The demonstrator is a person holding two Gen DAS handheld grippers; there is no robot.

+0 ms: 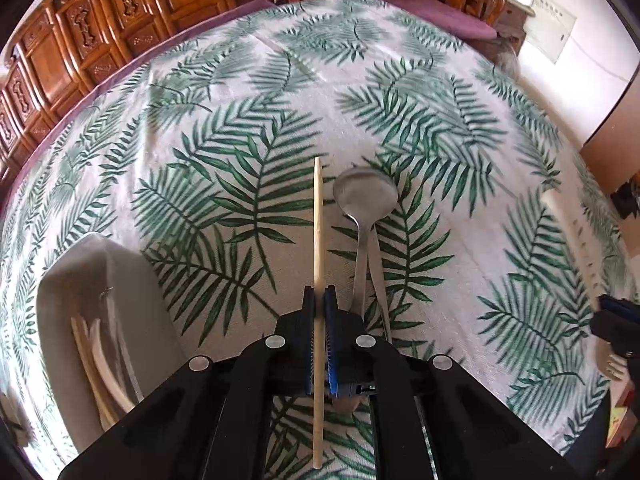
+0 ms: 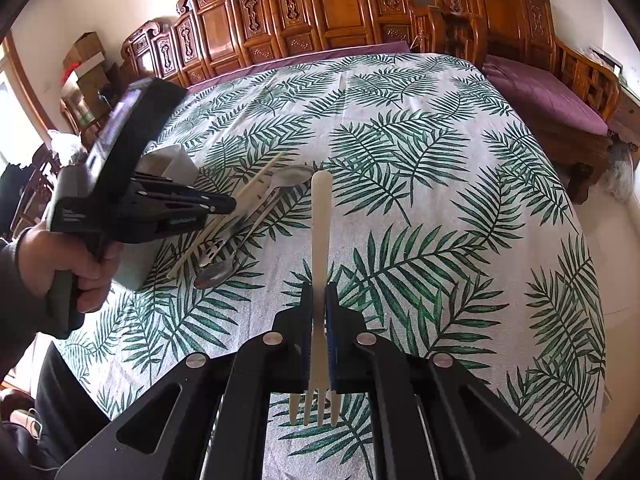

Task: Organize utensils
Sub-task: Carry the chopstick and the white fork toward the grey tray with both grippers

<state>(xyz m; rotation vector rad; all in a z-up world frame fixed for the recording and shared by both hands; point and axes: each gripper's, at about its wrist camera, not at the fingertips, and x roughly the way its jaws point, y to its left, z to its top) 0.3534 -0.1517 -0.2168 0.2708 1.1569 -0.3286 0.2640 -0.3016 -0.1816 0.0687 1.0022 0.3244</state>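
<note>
Bamboo chopstick (image 1: 318,240): pale, clamped between the fingers of the left tool (image 1: 319,300), pointing straight away from the camera; its near end passes back under the tool body.
Left tool: closed on the chopstick, held above the worktop (image 1: 460,80); seen from the right wrist view at far left (image 2: 230,204), gripped by the person's left hand (image 2: 76,264).
Right tool (image 2: 319,300): closed on a cream plastic fork (image 2: 321,240), handle pointing away, tines toward the camera below the fingers.
Metal spoon (image 1: 366,196): lying on the cloth just right of the chopstick, bowl at the far end, handle running back under the left tool; a second thin metal handle lies beside it.
Loose utensils (image 2: 224,240): spoons, a small metal fork and chopsticks, grouped on the cloth beneath the left tool.
Grey container (image 1: 108,304): near left on the worktop, with pale utensils inside; types cannot be told.
Worktop cover: white cloth with green fern print.
Background: carved wooden furniture (image 2: 320,12) along the far edge.
</note>
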